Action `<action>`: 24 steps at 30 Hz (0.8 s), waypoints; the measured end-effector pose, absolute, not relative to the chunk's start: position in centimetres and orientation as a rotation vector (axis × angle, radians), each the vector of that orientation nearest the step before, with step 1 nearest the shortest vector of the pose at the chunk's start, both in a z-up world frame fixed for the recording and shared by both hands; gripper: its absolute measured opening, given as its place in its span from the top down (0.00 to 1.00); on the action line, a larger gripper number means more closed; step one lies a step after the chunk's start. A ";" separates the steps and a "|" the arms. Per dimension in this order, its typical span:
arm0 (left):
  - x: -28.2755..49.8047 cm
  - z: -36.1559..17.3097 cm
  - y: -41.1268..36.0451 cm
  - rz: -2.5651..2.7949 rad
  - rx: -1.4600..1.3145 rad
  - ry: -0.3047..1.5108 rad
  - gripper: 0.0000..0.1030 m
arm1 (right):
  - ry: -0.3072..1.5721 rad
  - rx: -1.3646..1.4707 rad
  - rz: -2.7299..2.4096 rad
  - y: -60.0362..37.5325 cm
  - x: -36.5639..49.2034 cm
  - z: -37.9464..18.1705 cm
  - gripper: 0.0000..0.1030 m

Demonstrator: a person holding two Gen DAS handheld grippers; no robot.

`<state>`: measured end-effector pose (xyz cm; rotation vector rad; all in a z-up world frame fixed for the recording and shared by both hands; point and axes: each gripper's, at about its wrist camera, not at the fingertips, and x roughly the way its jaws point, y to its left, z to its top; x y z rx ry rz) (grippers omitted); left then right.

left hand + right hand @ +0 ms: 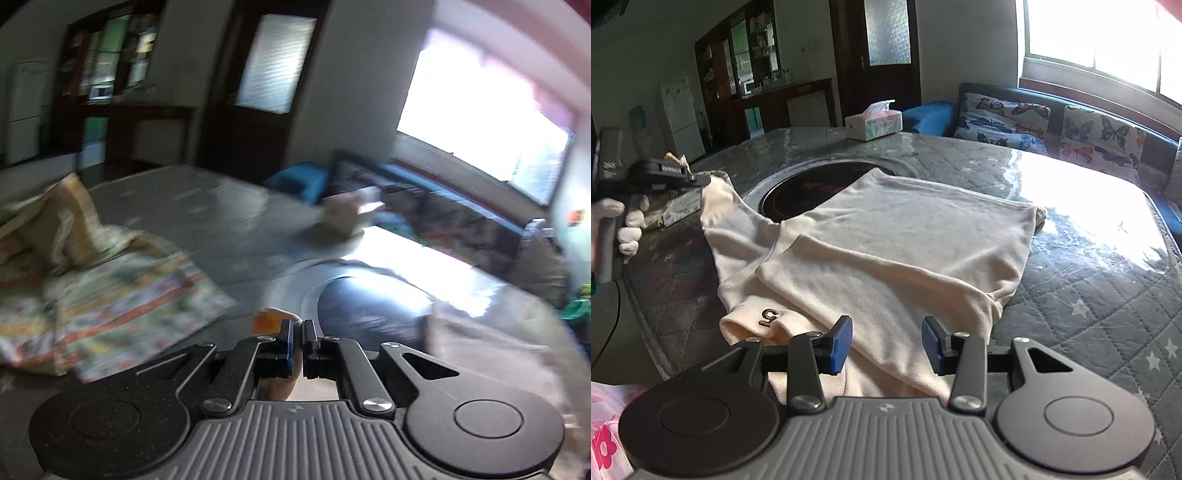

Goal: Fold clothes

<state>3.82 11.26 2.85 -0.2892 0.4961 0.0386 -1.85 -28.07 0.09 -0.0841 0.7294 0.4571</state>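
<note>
On the quilted table (1089, 295), left tongs (701, 180) pinch the cream shirt's (886, 240) sleeve; right tongs (887, 345) gape.

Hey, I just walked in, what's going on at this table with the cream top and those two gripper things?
A person is folding clothes with a handheld gripper in each hand. The cream top lies partly folded on the quilted table. The left gripper is shut on one of the top's sleeves, lifting it at the far left. The right gripper hovers open over the near edge of the top, holding nothing. A patterned cloth sits off to the side, and a tissue box is at the far edge.
</note>
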 end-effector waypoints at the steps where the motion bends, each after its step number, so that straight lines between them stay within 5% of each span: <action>1: 3.6 3.7 10.3 0.000 -0.286 0.483 0.96 | 0.723 -0.079 0.456 -28.3 -2.0 0.1 0.59; 12: 2.6 8.9 -2.4 -0.383 -0.230 0.426 0.96 | 0.658 -0.005 0.422 -31.2 -3.9 0.2 0.59; 24: 2.8 4.6 -12.4 -0.604 -0.186 0.569 0.96 | 0.653 0.053 0.363 -34.1 -5.0 -0.5 0.59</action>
